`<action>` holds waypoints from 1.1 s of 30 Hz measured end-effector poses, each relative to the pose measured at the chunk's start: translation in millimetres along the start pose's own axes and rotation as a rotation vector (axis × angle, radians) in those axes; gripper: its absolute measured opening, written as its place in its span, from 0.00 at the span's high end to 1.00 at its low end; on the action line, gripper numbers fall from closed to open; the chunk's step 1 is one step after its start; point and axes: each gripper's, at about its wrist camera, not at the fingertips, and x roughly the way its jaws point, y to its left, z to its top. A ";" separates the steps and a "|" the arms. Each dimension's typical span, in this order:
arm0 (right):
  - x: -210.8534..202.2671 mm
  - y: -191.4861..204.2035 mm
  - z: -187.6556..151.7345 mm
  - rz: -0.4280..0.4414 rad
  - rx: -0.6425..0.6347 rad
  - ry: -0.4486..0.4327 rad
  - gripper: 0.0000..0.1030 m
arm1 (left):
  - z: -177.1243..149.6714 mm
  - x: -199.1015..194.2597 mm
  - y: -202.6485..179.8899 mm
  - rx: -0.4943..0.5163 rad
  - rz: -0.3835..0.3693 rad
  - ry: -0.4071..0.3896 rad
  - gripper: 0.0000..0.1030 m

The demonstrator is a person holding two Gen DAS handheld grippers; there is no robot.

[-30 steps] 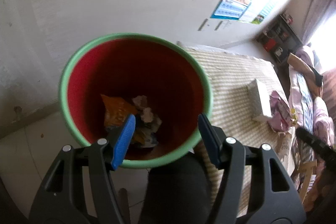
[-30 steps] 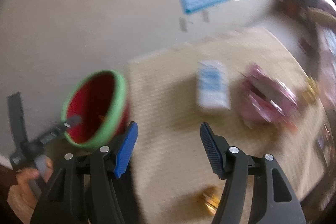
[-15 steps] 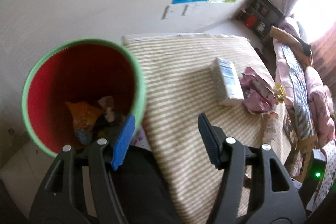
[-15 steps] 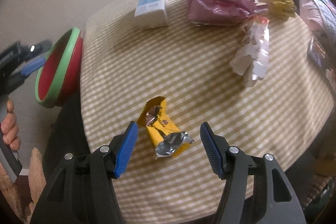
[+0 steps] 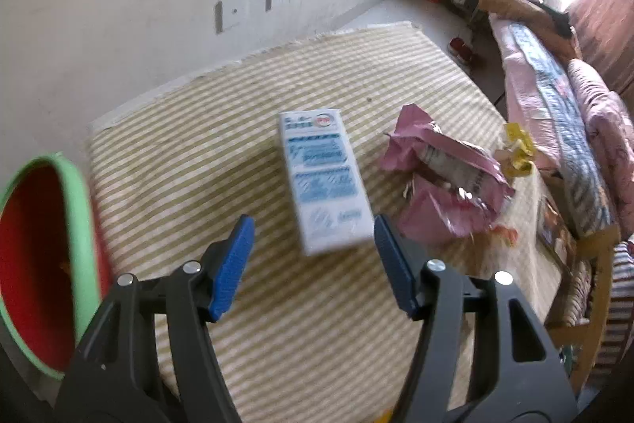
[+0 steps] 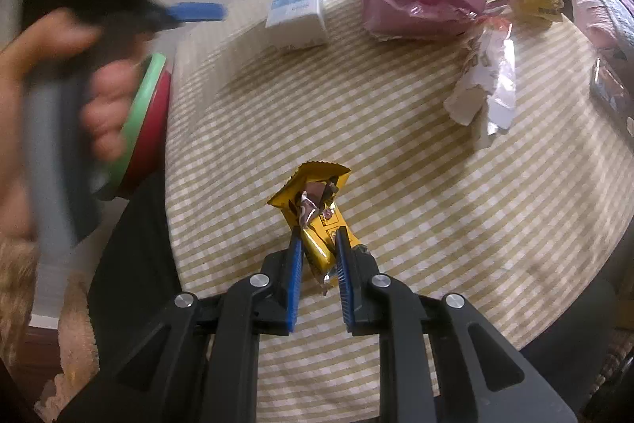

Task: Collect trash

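Yellow foil wrapper (image 6: 315, 213): likely light, crinkly, slippery; right gripper (image 6: 319, 248) clenched across its lower end. Left gripper (image 5: 313, 244) released, empty.

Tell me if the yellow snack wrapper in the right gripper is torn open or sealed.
Torn open: the yellow snack wrapper gapes at its far end, showing silver lining.

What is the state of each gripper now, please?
Left gripper: open, holding nothing.
Right gripper: closed on the yellow wrapper on the table.
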 end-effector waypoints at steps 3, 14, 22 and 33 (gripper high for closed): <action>-2.0 -8.0 3.0 0.005 0.020 -0.008 0.84 | 13.6 22.3 -13.9 0.033 0.040 0.024 0.42; -10.7 -25.0 3.8 0.013 0.054 -0.014 0.83 | 24.0 57.3 -13.7 0.059 0.057 0.103 0.48; -18.2 -27.4 5.3 -0.005 0.059 -0.026 0.83 | -31.1 7.2 -4.1 0.132 -0.004 0.071 0.49; -17.8 -12.0 4.0 -0.037 0.047 -0.036 0.83 | -98.6 -36.8 23.8 0.041 -0.047 0.068 0.49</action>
